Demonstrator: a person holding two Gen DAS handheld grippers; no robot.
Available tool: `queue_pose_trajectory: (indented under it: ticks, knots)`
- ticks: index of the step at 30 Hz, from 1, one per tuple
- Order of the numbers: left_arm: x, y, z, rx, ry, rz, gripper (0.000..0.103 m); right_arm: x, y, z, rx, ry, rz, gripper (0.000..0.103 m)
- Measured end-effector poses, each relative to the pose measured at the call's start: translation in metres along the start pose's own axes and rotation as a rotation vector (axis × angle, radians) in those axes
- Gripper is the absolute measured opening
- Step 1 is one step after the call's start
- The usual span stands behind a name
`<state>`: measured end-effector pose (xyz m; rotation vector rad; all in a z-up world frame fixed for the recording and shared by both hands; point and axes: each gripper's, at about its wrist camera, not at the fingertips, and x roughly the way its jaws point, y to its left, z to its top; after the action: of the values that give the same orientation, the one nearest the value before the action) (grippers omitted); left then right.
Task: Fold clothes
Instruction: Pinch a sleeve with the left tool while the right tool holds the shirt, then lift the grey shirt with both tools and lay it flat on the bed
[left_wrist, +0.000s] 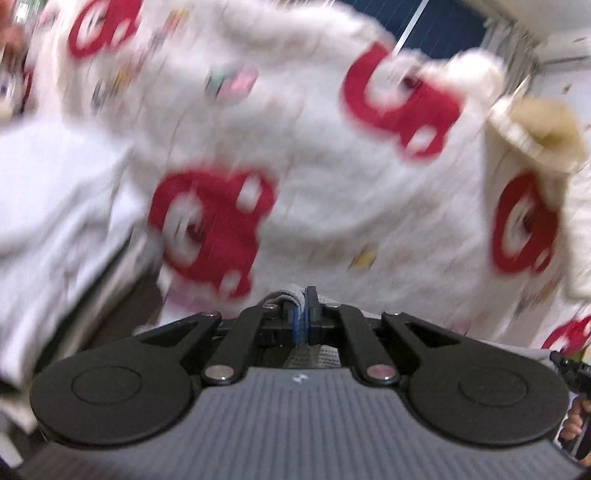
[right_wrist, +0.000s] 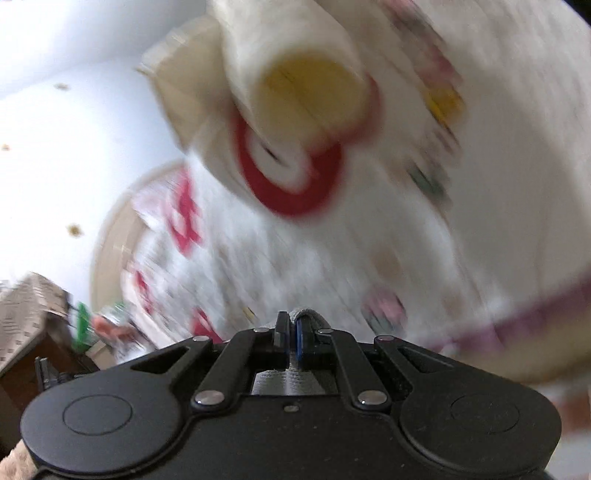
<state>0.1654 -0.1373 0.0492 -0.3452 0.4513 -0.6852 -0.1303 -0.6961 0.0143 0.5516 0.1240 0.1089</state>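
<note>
A white fleece garment (left_wrist: 314, 166) printed with big red shapes fills the left wrist view, blurred by motion and lifted in the air. My left gripper (left_wrist: 303, 300) is shut on a grey ribbed edge of it. In the right wrist view the same garment (right_wrist: 369, 221) hangs close in front, one sleeve opening (right_wrist: 310, 96) showing a yellowish lining. My right gripper (right_wrist: 293, 323) is shut on another grey ribbed bit of the garment's edge.
A white surface (left_wrist: 48, 192) lies at the left of the left wrist view, a dark blue panel (left_wrist: 443, 26) behind the garment. The other handle and a hand (left_wrist: 574, 406) show at the right edge. A brown box (right_wrist: 29, 321) sits low left under a white wall (right_wrist: 55, 129).
</note>
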Motion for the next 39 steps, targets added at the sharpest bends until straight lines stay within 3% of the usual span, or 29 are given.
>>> queue_pose_trajectory:
  ticks: [3, 6, 8, 11, 14, 17, 19, 26, 34, 39]
  knots:
    - [-0.031, -0.016, 0.006, 0.020, -0.074, -0.038, 0.002, -0.012, 0.011, 0.006, -0.108, -0.021, 0.013, 0.006]
    - [-0.053, -0.010, -0.032, -0.010, -0.033, -0.012, 0.002, -0.031, 0.011, -0.017, -0.157, 0.004, 0.007, 0.006]
    - [-0.063, 0.002, -0.069, -0.046, 0.017, 0.006, 0.002, -0.045, 0.000, -0.050, -0.121, 0.042, -0.001, 0.006]
    - [-0.058, 0.043, -0.146, -0.212, 0.170, 0.054, 0.002, -0.062, -0.024, -0.122, -0.028, 0.146, -0.081, 0.006]
    - [-0.048, 0.081, -0.208, -0.330, 0.326, 0.150, 0.002, -0.078, -0.051, -0.193, 0.116, 0.258, -0.165, 0.006]
    - [-0.046, 0.097, -0.243, -0.362, 0.413, 0.217, 0.002, -0.086, -0.058, -0.236, 0.171, 0.354, -0.232, 0.006]
    - [-0.045, 0.098, -0.247, -0.340, 0.437, 0.237, 0.002, -0.089, -0.055, -0.248, 0.175, 0.387, -0.248, 0.006]
    - [-0.049, 0.083, -0.225, -0.278, 0.380, 0.233, 0.003, -0.078, -0.059, -0.225, 0.159, 0.357, -0.221, 0.006]
    - [-0.087, 0.046, -0.167, -0.162, 0.202, 0.142, 0.003, -0.086, -0.036, -0.154, 0.201, 0.131, -0.057, 0.006]
    - [-0.081, 0.033, -0.132, -0.122, 0.163, 0.119, 0.003, -0.100, -0.023, -0.127, 0.204, 0.073, -0.003, 0.006]
